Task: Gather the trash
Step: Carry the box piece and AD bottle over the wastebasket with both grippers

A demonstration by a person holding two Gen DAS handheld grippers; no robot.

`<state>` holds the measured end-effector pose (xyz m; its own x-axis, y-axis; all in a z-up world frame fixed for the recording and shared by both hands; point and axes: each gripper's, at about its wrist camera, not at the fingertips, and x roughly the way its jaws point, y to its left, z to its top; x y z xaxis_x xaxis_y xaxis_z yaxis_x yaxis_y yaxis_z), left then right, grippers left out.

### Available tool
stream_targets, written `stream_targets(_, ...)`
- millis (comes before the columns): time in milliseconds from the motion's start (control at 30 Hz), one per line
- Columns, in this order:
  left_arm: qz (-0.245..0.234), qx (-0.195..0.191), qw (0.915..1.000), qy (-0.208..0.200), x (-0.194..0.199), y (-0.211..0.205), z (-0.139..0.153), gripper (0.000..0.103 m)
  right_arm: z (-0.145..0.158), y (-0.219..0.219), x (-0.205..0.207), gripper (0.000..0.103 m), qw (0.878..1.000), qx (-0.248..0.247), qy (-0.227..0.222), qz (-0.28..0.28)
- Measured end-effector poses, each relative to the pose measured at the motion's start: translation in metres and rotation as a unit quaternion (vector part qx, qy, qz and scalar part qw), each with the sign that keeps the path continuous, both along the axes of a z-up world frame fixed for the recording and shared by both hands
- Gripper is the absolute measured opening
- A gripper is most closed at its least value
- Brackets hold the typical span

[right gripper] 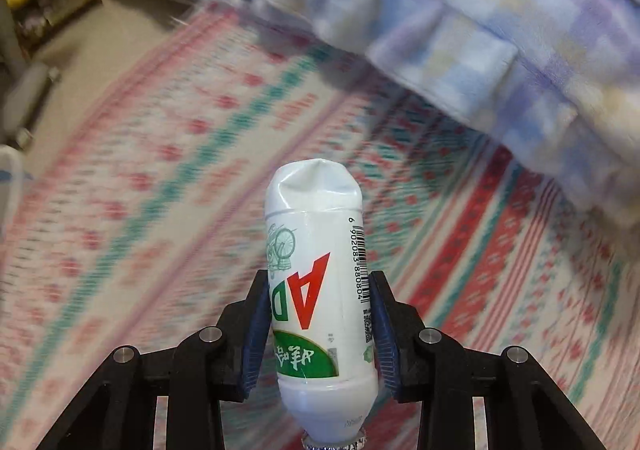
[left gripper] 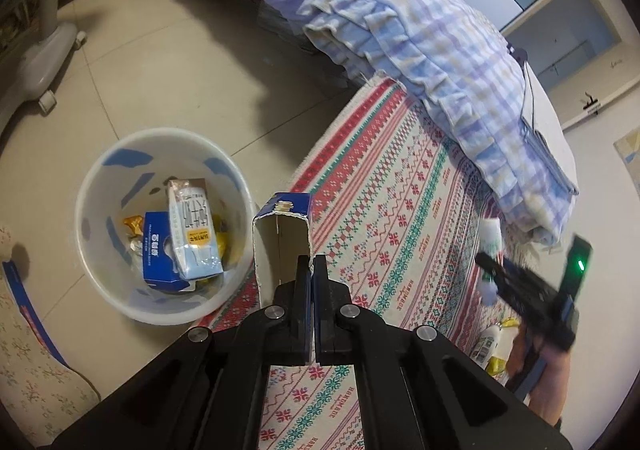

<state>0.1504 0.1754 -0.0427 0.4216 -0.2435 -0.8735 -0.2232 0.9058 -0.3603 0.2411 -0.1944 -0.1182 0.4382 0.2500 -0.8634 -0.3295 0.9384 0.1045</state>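
**Both grippers loaded, bin at left**

Bin (left gripper: 164,226) on the floor left of the rug (left gripper: 400,209), already holding cartons. Risk: left gripper (left gripper: 311,264) pinches only one wall of the open box (left gripper: 282,246), jaws nearly together; it could swing, slip, miss. Right gripper (right gripper: 320,290) clamps the dented bottle (right gripper: 316,270) mid-body, jaws wide.

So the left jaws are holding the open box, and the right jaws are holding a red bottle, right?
Almost. The bottle is white, not red; only the big letter on its label is red. The right wrist view shows the right gripper clamped on its sides. The left gripper does pinch one wall of the open box, as you said.
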Motion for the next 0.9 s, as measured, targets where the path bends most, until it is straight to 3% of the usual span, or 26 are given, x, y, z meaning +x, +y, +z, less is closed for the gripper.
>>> stream_targets(200, 0.045, -0.031, 0.9985, -0.002, -0.007, 0.046, 0.003, 0.000, 0.041, 0.054, -0.049, 0.042, 0.995, 0.087, -0.040, 0.014)
stream_targets(367, 0.076, -0.047, 0.9960, -0.010, -0.014, 0.081, 0.006, 0.000, 0.060, 0.101, -0.075, 0.042, 0.989, 0.139, -0.048, 0.032)
stream_targets(667, 0.120, -0.066, 0.9906, 0.004, -0.023, 0.135, -0.008, 0.000, 0.044, 0.185, -0.099, 0.042, 0.981, 0.177, -0.032, 0.079)
stream_targets(900, 0.118, -0.071, 0.9903, 0.015, -0.020, 0.144, -0.016, 0.000, 0.025, 0.235, -0.092, 0.042, 0.972, 0.220, 0.003, 0.079)
